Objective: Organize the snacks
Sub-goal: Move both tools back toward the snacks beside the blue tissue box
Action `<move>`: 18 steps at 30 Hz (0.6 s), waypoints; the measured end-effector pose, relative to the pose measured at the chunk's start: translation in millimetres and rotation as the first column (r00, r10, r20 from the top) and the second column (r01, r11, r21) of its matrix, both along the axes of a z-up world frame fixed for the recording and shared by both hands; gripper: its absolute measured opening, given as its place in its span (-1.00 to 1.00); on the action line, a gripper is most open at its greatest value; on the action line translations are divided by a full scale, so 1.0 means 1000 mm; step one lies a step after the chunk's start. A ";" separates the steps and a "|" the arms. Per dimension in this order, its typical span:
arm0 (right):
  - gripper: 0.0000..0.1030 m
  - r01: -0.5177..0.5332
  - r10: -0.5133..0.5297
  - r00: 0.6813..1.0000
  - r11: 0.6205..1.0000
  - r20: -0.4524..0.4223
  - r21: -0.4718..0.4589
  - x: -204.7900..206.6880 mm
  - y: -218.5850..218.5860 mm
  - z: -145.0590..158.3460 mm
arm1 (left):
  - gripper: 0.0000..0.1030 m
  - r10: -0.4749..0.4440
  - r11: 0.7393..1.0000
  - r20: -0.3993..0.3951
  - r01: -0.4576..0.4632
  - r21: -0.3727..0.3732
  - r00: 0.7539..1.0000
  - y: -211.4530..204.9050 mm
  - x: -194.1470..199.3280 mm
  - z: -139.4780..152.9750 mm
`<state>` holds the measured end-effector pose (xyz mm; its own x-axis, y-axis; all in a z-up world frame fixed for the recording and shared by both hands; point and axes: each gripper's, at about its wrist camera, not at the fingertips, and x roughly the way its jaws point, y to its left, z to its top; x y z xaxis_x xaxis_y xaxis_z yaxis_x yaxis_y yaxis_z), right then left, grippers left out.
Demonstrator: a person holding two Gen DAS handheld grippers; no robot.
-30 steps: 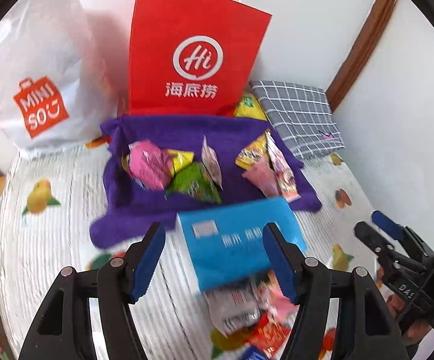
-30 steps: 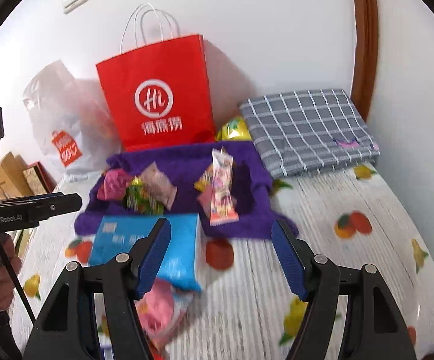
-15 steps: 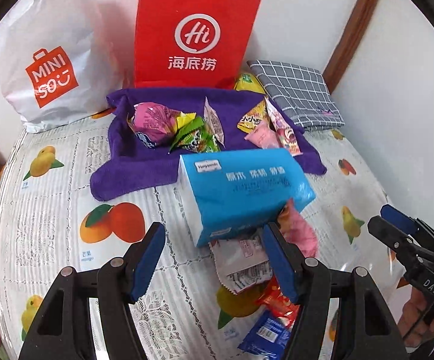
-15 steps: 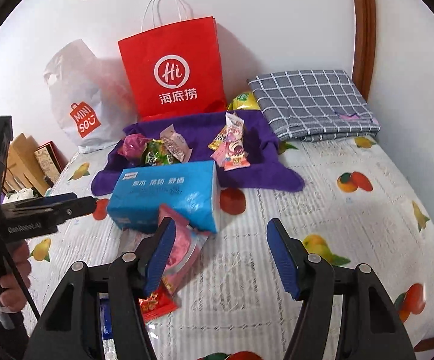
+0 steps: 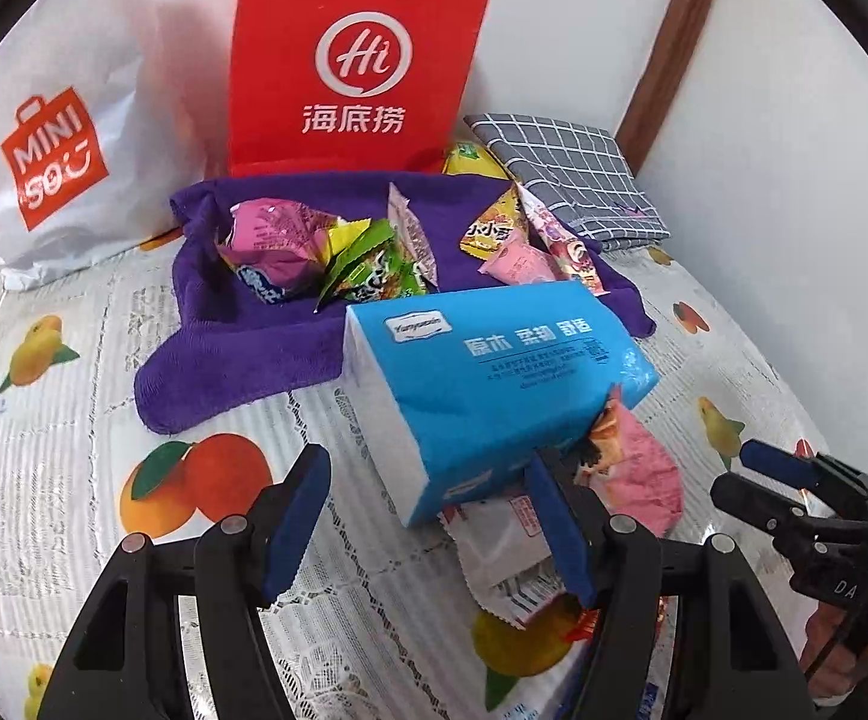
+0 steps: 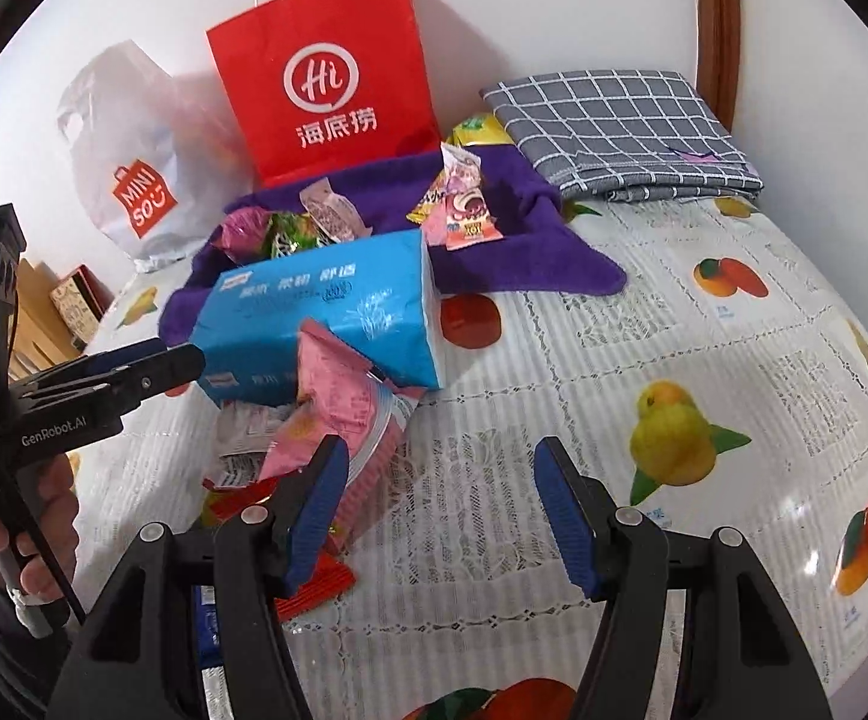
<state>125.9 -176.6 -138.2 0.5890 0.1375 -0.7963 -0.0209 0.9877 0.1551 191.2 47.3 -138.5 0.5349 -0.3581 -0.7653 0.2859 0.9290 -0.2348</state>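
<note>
**Two hand-held grippers above a loose snack pile**

Two grippers hover over the fruit-print bed cover [image 6: 704,372]. Largest, the purple towel [image 5: 236,354] carries sorted packets, pink [image 5: 278,246] and green [image 5: 374,267] among them. Next, the blue tissue pack [image 5: 482,372] overlaps the unsorted pile. The pink snack bag [image 6: 338,414] lies just ahead-left of the right hand-held gripper [image 6: 440,510], probably the nearer; its long axis runs up-left. The left hand-held gripper [image 5: 428,525] likewise stands apart, empty.

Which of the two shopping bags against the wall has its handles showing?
The red paper bag with the white "Hi" logo: white loop handles rise above its top edge. The white plastic Miniso bag beside it shows none.
</note>
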 end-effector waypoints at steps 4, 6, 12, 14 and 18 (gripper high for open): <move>0.24 0.002 -0.002 1.000 1.000 -0.004 0.022 0.008 0.005 -0.009 | 0.27 0.024 0.999 -0.012 -0.025 -0.038 1.000 0.004 0.001 -0.005; 0.24 0.002 -0.002 1.000 1.000 -0.005 0.030 0.011 0.007 -0.011 | 0.27 0.014 0.998 -0.026 -0.015 -0.068 1.000 0.003 0.001 -0.008; 0.24 -0.023 0.023 1.000 0.999 -0.016 0.034 0.021 0.015 -0.021 | 0.27 0.009 0.999 -0.003 -0.009 -0.043 1.000 -0.003 0.000 -0.011; 0.23 -0.030 0.031 0.999 0.999 -0.018 0.040 0.022 0.016 -0.024 | 0.27 0.014 0.998 -0.007 -0.015 -0.056 1.000 -0.001 0.002 -0.012; 0.27 -0.036 0.037 0.999 0.998 -0.015 0.058 0.025 0.016 -0.029 | 0.27 0.036 0.995 -0.020 -0.038 -0.095 0.999 0.004 0.004 -0.013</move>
<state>150.9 -160.7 -167.2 0.5697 0.2045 -0.7960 -0.0536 0.9757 0.2123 195.5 51.4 -151.8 0.5356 -0.4103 -0.7381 0.2470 0.9119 -0.3277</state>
